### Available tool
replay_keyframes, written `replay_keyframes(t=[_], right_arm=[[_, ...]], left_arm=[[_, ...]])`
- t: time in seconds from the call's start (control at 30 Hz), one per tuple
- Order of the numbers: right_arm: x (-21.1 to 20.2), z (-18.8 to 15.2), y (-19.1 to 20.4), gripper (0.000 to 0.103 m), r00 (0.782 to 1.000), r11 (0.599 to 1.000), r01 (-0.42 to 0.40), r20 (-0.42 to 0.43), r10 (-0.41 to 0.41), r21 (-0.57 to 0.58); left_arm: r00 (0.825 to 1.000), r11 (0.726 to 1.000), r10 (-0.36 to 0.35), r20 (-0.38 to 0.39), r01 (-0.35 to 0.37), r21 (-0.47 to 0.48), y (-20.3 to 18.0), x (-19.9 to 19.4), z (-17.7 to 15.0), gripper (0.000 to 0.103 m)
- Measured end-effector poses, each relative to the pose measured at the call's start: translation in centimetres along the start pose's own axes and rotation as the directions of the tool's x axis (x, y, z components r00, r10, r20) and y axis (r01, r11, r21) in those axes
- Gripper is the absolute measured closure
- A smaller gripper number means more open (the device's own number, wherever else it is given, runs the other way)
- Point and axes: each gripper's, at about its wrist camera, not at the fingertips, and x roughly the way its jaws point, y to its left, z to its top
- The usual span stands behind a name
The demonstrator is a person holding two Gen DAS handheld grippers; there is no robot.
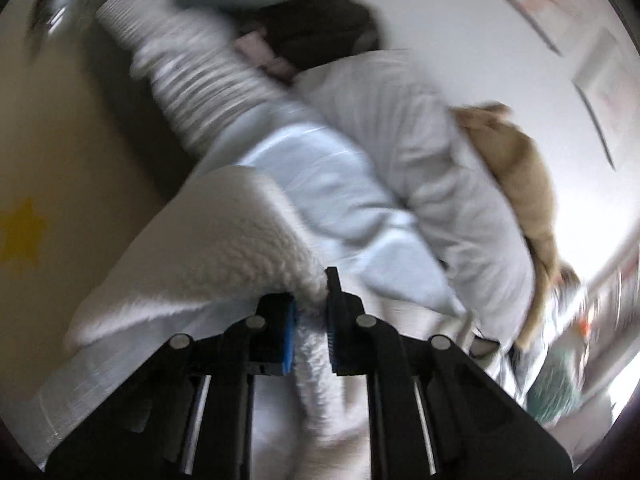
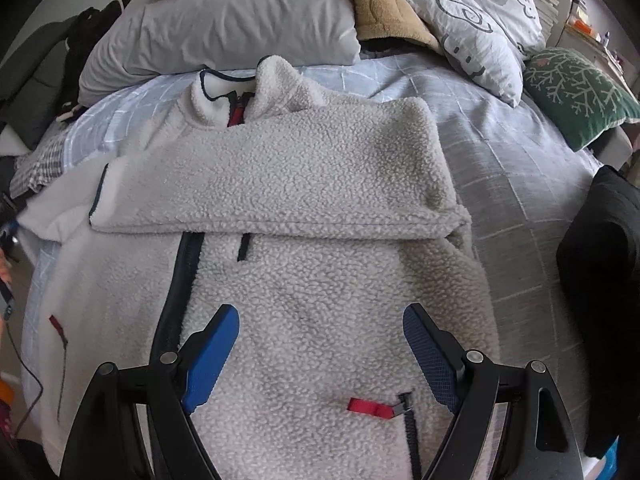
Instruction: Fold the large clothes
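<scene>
Your fleece jacket (image 2: 304, 208) lies flat on the bed (image 2: 504, 168), collar toward the grey pillow (image 2: 224, 20). One sleeve is already folded across the chest; the other side and the body remain. Your left gripper (image 1: 311, 312) fingers are clamped on fleece, angled downward; your right gripper (image 2: 320, 356) hovers over the hem, fingers apart.

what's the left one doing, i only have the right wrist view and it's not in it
Observer: The left gripper is shut on a fold of the white fleece jacket, its jaws pinching the pile.
Operator: is the fleece lifted there
Observer: Yes, the pinched edge hangs up off the light blue bedcover.
Operator: anything else over there i can't see
Observer: A striped grey and white cloth lies along that side of the bed.
</scene>
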Motion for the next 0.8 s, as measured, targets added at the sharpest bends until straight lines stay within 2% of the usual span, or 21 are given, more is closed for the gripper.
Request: replay_keyframes(t=[0.07,0.13,0.23,0.33,0.37,0.43,0.47,0.53,0.57,0.6,0.63,0.67,0.7,0.73,0.8], right_arm=[[-0.2,0.1,-0.3,0.017,1.000,1.000,0.007,0.009,-0.007,0.005],[-0.4,0.1,-0.5,0.017,1.000,1.000,0.005,0.015,-0.005,0.018],[-0.4,0.3,-0.8,0.017,1.000,0.999,-0.002,0.017,0.002,0.034],[-0.3,0.3,-0.8,0.017,1.000,0.999,-0.003,0.014,0.002,0.039],[-0.3,0.2,-0.7,0.017,1.000,0.999,-0.001,0.012,0.001,0.039],[-0.2,0.2,-0.6,0.017,1.000,0.999,0.003,0.010,-0.003,0.037],[-0.2,0.1,-0.5,0.017,1.000,0.999,0.005,0.008,-0.005,0.036],[-0.1,0.1,-0.5,0.017,1.000,0.999,0.002,0.003,-0.002,0.036],[0.1,0.2,-0.4,0.017,1.000,0.999,-0.002,-0.003,0.002,0.038],[0.2,0.2,-0.3,0.017,1.000,0.999,-0.006,-0.010,0.006,0.037],[0.4,0.2,-0.2,0.017,1.000,0.999,-0.011,-0.020,0.012,0.035],[0.6,0.1,0.0,0.017,0.999,0.999,-0.017,-0.030,0.018,0.033],[0.7,0.2,0.2,0.017,0.999,0.999,-0.022,-0.037,0.023,0.027],[0.8,0.2,0.3,0.017,0.999,0.999,-0.026,-0.040,0.027,0.022],[0.7,0.3,0.7,0.017,0.999,0.999,-0.036,-0.038,0.036,0.007]], left_arm=[[0.998,0.993,-0.054,0.011,0.053,0.108,-3.7,-1.0,-0.5,0.089],[0.994,0.971,-0.108,-0.008,0.107,0.213,-7.4,-1.7,-1.6,0.089],[0.983,0.920,-0.160,-0.092,0.182,0.348,-12.0,-1.4,-4.5,0.089],[0.964,0.855,-0.160,-0.213,0.243,0.458,-15.0,-0.3,-8.6,0.088],[0.953,0.832,-0.150,-0.262,0.264,0.487,-15.7,0.4,-10.2,0.088],[0.919,0.788,-0.084,-0.385,0.298,0.539,-16.5,2.4,-13.8,0.087],[0.891,0.773,-0.020,-0.454,0.302,0.558,-16.4,4.0,-16.0,0.086],[0.847,0.773,0.061,-0.528,0.294,0.562,-15.4,6.2,-18.7,0.081],[0.835,0.778,0.087,-0.543,0.284,0.561,-14.5,7.0,-19.7,0.080],[0.842,0.782,0.066,-0.536,0.290,0.552,-14.3,6.8,-19.7,0.079],[0.841,0.796,0.047,-0.540,0.295,0.529,-14.2,6.4,-19.4,0.070],[0.826,0.816,0.038,-0.562,0.299,0.494,-14.1,6.1,-18.9,0.062],[0.802,0.855,0.015,-0.598,0.300,0.423,-13.8,5.5,-18.0,0.043],[0.797,0.875,-0.001,-0.604,0.293,0.385,-13.5,5.0,-17.4,0.029],[0.818,0.922,-0.018,-0.575,0.236,0.306,-12.1,2.9,-15.7,0.021]])
